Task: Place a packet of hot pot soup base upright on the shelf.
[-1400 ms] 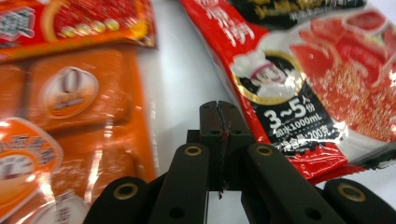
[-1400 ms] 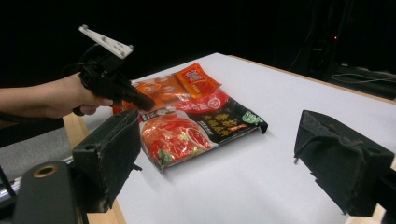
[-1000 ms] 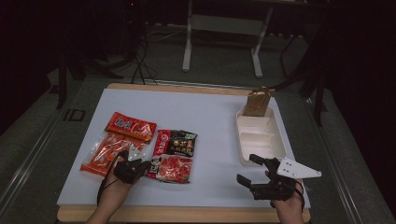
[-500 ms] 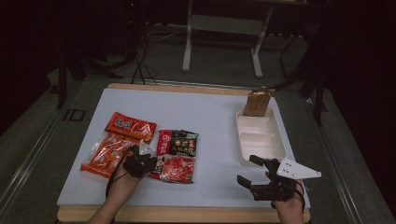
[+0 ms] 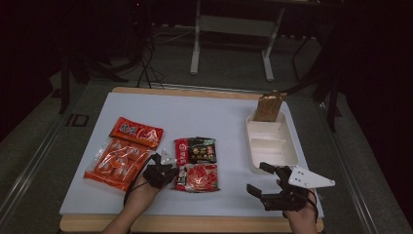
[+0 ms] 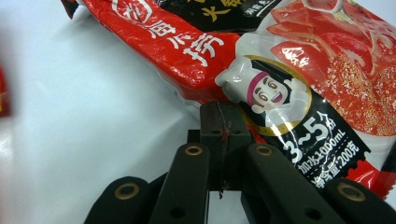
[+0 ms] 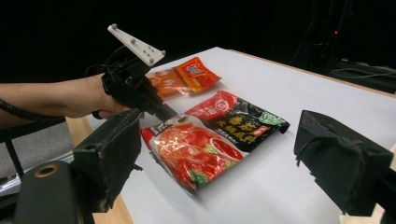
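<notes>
The red tomato soup-base packet (image 5: 198, 176) lies flat near the front edge of the white table (image 5: 209, 117), its top edge overlapping a black-and-red packet (image 5: 196, 150) just behind it. In the left gripper view its glossy front shows a cartoon chef and printed figures. The left gripper (image 5: 168, 171) sits at the packet's left edge; its 2 black jaws are pressed together, tips meeting right at the packet's rim (image 6: 261, 116), and whether any film is pinched between them cannot be told. To the left lie an orange packet (image 5: 117, 162) and, behind it, a red packet (image 5: 136, 131). Well apart on the right, the right gripper (image 5: 259, 179) rests low over bare table with its jaws spread wide, nothing between them. Beyond it stands a white compartment tray (image 5: 271, 142) with a brown pouch (image 5: 269, 106) upright at its far end.
</notes>
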`<state>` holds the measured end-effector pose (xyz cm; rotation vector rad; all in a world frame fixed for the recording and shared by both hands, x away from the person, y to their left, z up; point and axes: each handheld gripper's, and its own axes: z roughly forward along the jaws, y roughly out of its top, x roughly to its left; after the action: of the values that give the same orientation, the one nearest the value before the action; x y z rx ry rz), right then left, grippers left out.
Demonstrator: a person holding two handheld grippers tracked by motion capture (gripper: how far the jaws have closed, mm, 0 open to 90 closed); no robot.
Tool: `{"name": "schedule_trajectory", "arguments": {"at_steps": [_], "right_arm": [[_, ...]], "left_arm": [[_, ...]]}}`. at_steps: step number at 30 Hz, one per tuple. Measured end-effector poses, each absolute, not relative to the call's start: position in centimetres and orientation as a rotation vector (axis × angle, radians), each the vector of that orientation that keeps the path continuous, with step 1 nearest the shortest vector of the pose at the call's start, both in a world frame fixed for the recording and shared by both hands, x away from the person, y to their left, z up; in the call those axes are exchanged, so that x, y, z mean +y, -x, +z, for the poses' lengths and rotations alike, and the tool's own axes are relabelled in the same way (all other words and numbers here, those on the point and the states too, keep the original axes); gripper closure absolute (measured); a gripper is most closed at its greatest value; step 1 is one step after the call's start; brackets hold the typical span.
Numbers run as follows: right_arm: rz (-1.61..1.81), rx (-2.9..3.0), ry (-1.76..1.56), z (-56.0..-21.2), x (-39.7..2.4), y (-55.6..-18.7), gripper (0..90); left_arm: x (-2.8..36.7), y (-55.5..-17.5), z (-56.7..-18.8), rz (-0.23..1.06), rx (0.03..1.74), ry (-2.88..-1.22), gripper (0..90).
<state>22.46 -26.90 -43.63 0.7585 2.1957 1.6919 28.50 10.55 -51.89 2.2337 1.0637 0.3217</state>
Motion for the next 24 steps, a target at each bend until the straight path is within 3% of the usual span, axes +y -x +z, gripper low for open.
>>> {"name": "schedule_trajectory", "arguments": {"at_steps": [7,10,24], "right_arm": [[1.69,2.2,-0.757,-43.7,-26.9,-22.5,14.7],[1.689,2.194,-0.757,-43.7,-27.1,-22.5,14.7],[1.679,2.186,-0.737,-43.6,-27.3,-22.3,14.8]], "left_arm": [[9.6,-28.8,-52.1,0.358,1.063,-2.229,90.0],[10.3,-29.1,-52.1,0.316,1.093,-2.202,90.0],[11.6,-29.9,-49.2,0.337,1.107,-2.071,90.0]]}}
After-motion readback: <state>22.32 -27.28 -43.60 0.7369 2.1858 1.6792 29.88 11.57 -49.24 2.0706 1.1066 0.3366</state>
